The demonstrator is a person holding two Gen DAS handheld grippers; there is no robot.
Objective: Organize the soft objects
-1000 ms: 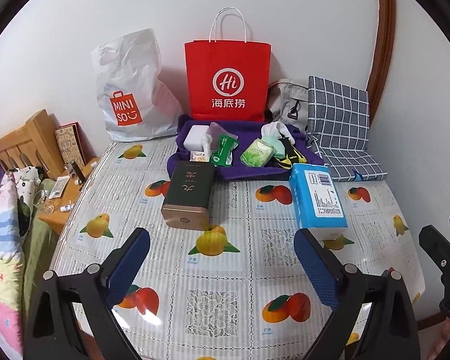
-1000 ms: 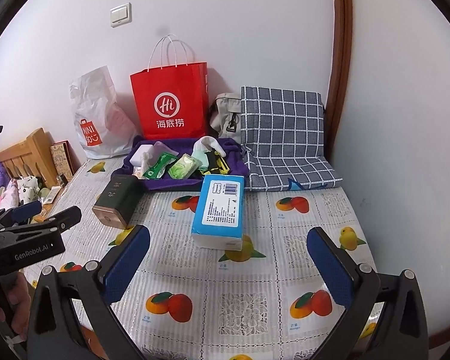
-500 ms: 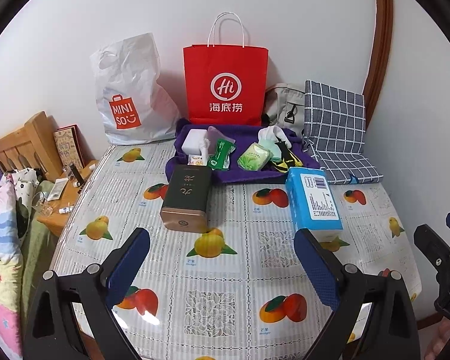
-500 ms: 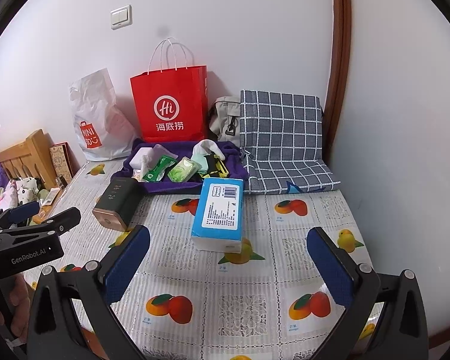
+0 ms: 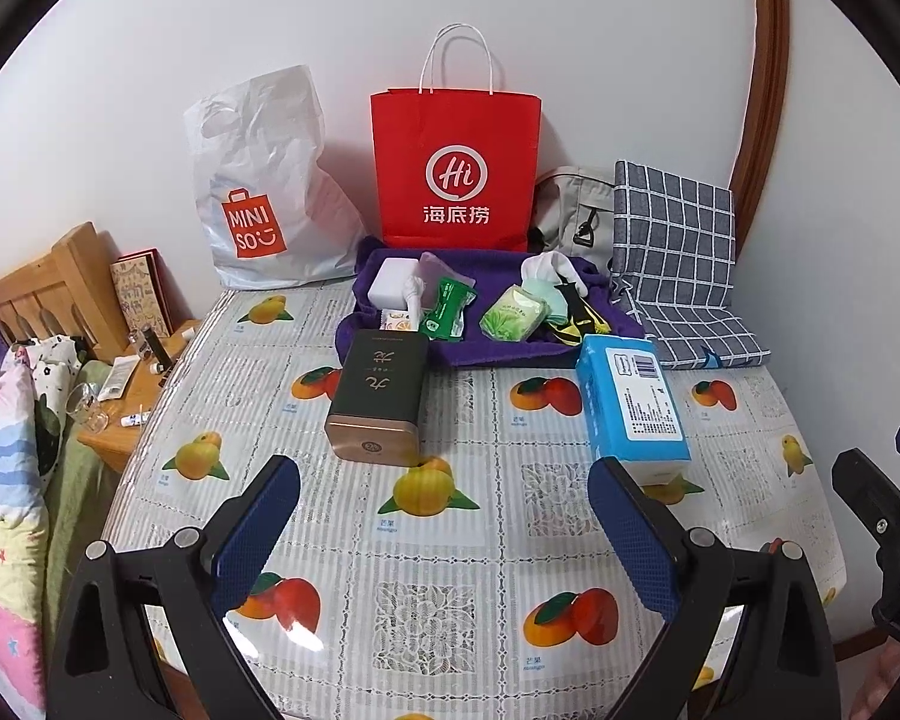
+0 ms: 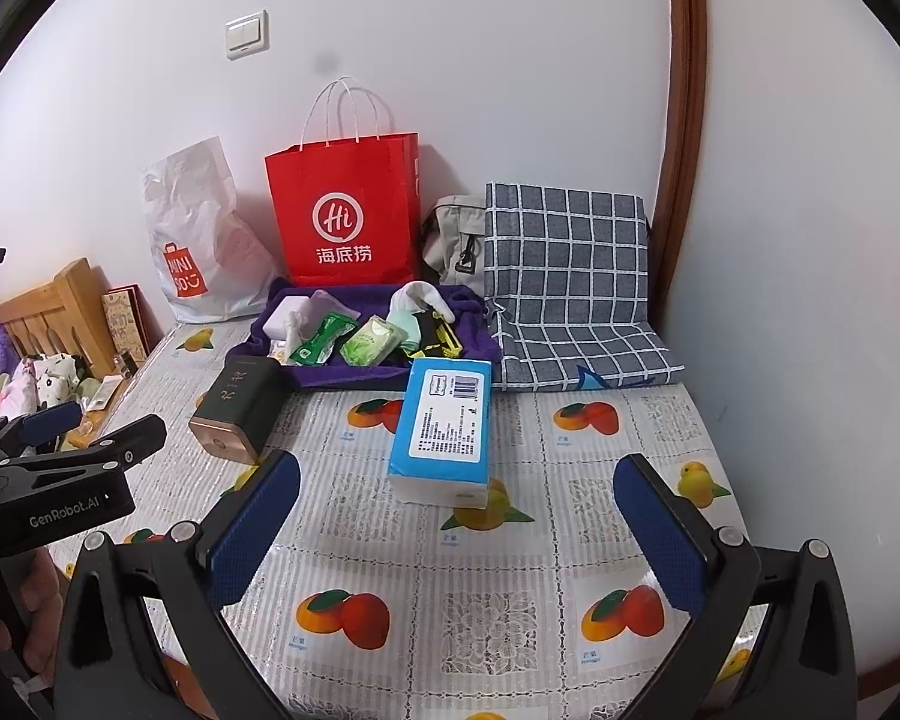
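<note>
Both claws hover low over the near end of the counter (image 5: 450,594), which is covered by a clear sheet over a fruit-print cloth with small captions reading "芒果". The left claw (image 5: 444,531) stands wide, its blue pads (image 5: 258,531) spread apart and gripping nothing; the right claw (image 6: 456,525) is likewise spread wide and empty.

The soft things lie well ahead of both claws, heaped on a purple towel (image 5: 510,348) at the far end of the counter: a white sock (image 5: 549,267), a pale green tissue pack (image 5: 513,318), a darker green wipes packet (image 5: 447,312), a white block (image 5: 393,285) and a yellow-and-black strap (image 5: 576,327). Print on the packets is too small to read.

Nearer, between the towel and the claws, a blue tissue pack (image 6: 444,426) lies flat with its white label and barcode facing up, straight ahead of the right claw and just off the left claw's right pad. Left of it, a dark green tin (image 5: 381,399) with gold Chinese characters on its face lies on its side, ahead of the left claw.

Against the wall stands a red paper bag (image 5: 456,174) marked "Hi" and "海底捞", with a white plastic bag (image 5: 264,192) reading "MINISO" to its left. To the right, a grey bag (image 5: 573,213) and a folded grey checked cushion (image 5: 675,258). In the right wrist view the left claw's body reads "GenRobot.AI"
</note>
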